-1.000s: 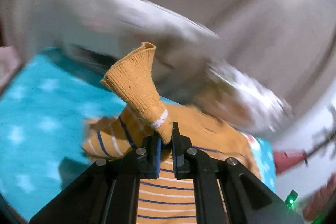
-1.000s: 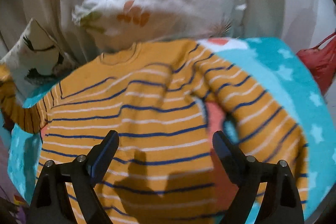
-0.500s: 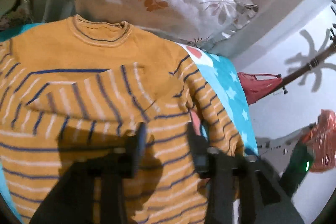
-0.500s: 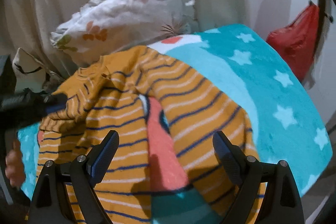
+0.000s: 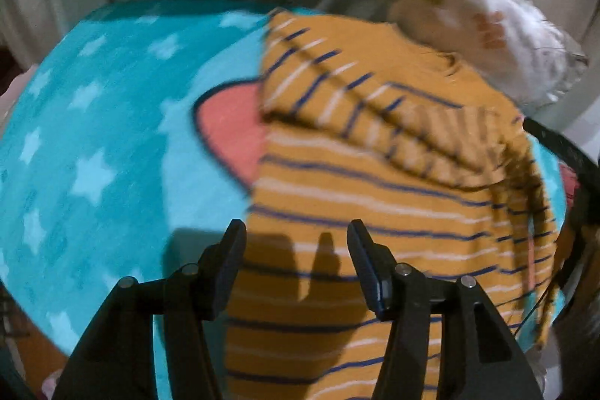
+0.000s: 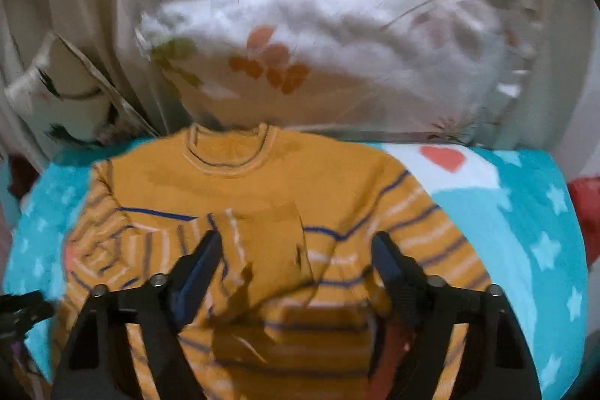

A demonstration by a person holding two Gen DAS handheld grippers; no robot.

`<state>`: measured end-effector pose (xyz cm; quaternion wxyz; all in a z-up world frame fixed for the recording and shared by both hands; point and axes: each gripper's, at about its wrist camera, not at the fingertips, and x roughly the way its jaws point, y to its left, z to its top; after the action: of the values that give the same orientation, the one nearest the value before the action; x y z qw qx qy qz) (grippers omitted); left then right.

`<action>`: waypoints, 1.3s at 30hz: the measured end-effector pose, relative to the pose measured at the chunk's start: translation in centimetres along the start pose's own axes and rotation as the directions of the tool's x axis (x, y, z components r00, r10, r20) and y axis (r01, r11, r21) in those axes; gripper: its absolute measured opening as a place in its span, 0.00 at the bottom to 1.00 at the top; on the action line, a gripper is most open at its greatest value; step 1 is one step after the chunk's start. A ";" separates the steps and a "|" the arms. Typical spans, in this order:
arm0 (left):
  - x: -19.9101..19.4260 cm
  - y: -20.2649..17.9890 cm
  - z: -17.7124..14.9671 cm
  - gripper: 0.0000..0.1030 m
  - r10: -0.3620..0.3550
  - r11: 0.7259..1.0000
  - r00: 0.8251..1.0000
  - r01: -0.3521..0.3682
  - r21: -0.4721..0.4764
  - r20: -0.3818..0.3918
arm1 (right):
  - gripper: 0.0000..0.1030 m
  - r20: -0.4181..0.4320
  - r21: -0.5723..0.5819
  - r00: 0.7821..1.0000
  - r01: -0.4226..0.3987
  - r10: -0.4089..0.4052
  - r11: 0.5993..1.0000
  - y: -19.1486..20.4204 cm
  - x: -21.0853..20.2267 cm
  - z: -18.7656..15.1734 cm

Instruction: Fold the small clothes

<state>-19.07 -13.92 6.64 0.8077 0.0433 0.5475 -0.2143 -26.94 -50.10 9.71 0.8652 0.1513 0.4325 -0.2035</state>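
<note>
A star-printed blanket (image 6: pixel 525 231) covers the bed, with a leaf-patterned pillow (image 6: pixel 337 55) at its head. On the blanket lies the striped orange sweater (image 6: pixel 262 190), neckline toward the pillow, one sleeve (image 5: pixel 375 122) already folded across the chest. The other sleeve (image 6: pixel 423 223) looks still spread out, so folding it in seems the next step. The left gripper (image 5: pixel 296 261) hangs above the hem, fingers apart and just opening, nothing between them. The right gripper (image 6: pixel 296 268) hangs over the chest, fingers wide but just narrowing, empty; it needs to reach the spread cuff.

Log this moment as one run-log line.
stage: sleeve fold | sweater: on blanket, one sleeve folded across | left gripper: open, opening | right gripper: open, closing
</note>
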 end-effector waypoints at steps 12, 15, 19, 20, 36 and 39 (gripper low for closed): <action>2.7 1.1 -2.7 0.54 0.068 0.997 0.997 -0.067 0.025 -0.027 | 0.07 -0.091 0.139 0.996 0.029 -0.016 0.990 -3.7 1.8 2.2; 2.6 0.8 -3.1 0.55 0.074 0.996 0.997 -0.074 0.051 -0.012 | 0.11 -0.145 0.153 0.981 0.147 -0.125 0.977 -4.9 2.7 2.1; 2.7 0.9 -3.1 0.58 0.068 0.996 0.998 -0.067 0.061 -0.007 | 0.51 -0.080 0.157 0.992 0.113 -0.101 0.981 -4.0 0.8 1.7; 2.7 0.9 -3.1 0.59 0.068 0.996 0.998 -0.067 0.066 -0.006 | 0.51 -0.057 0.142 0.993 0.112 -0.105 0.984 -3.5 0.0 1.6; 3.4 0.8 -2.8 0.81 0.121 0.991 0.993 -0.120 0.058 -0.001 | 0.56 -0.096 0.307 0.984 0.173 -0.150 0.936 -10.8 -9.1 -9.0; 2.3 1.0 -2.2 0.80 0.119 0.993 0.993 -0.119 0.012 0.020 | 0.62 -0.109 0.362 0.974 0.227 -0.201 0.904 -14.5 -12.1 -11.5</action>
<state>-19.85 -13.06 3.52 0.8239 0.0792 0.5349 -0.1697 -48.40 -54.99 11.62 0.7778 0.2710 0.4296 -0.3702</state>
